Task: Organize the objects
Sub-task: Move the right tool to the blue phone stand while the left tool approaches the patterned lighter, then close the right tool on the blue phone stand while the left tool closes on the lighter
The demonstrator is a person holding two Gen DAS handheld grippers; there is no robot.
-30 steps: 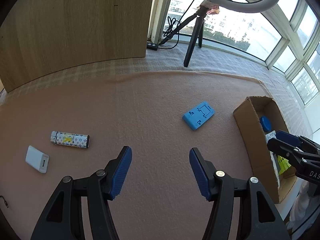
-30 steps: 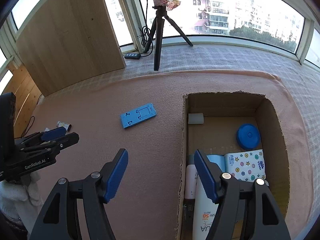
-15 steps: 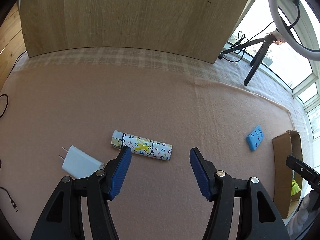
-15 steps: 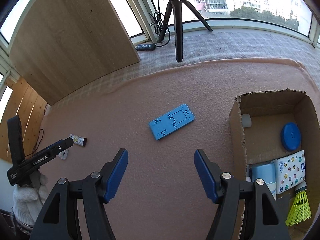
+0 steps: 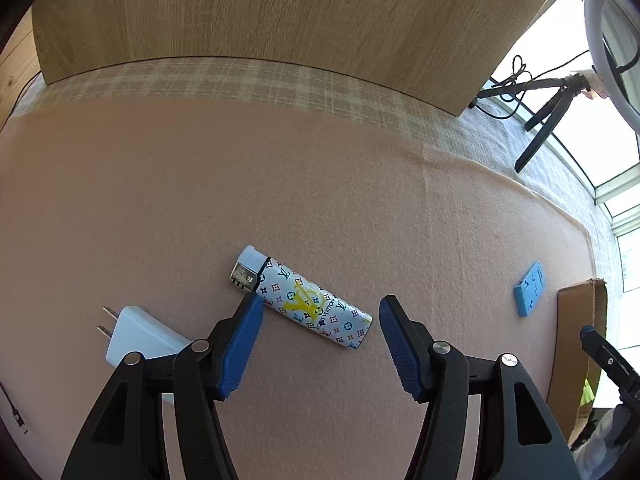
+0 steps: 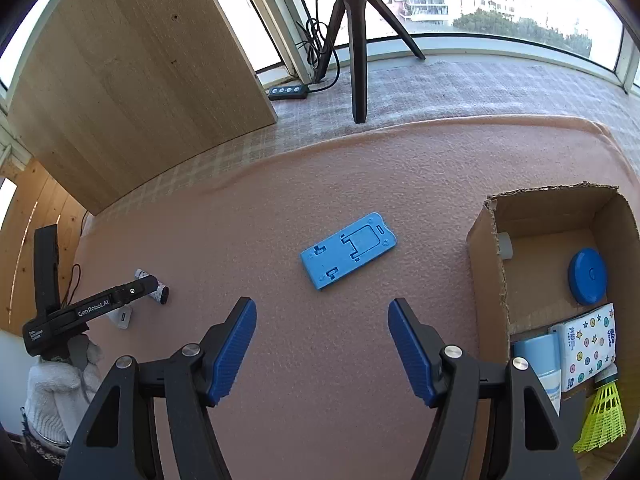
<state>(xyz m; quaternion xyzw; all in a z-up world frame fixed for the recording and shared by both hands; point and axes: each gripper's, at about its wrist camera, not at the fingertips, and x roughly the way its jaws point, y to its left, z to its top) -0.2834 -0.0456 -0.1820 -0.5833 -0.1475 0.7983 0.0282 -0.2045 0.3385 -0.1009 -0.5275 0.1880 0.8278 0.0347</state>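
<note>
A patterned white lighter (image 5: 304,304) lies on the pink mat just ahead of my left gripper (image 5: 318,312), whose blue pads stand open on either side of it without touching. A white charger plug (image 5: 136,336) lies to its left, partly behind the left finger. My right gripper (image 6: 322,314) is open over bare mat, with a blue phone stand (image 6: 348,250) lying flat just beyond it. A cardboard box (image 6: 486,256) at the right holds a blue disc (image 6: 588,276), a tissue pack (image 6: 586,344) and a yellow shuttlecock (image 6: 604,412). The right wrist view shows the left gripper (image 6: 150,282) over the lighter (image 6: 158,290).
A wooden panel (image 5: 260,16) stands behind the mat. A black tripod (image 6: 356,40) with cables and a power strip (image 6: 288,91) stands by the window. The mat's far edge meets checked cloth (image 5: 240,80). A white-gloved hand (image 6: 56,392) holds the left gripper.
My left gripper swung left and down from near the phone stand to the lighter, which now lies between its pads. The right gripper shifted left off the box to face the phone stand.
</note>
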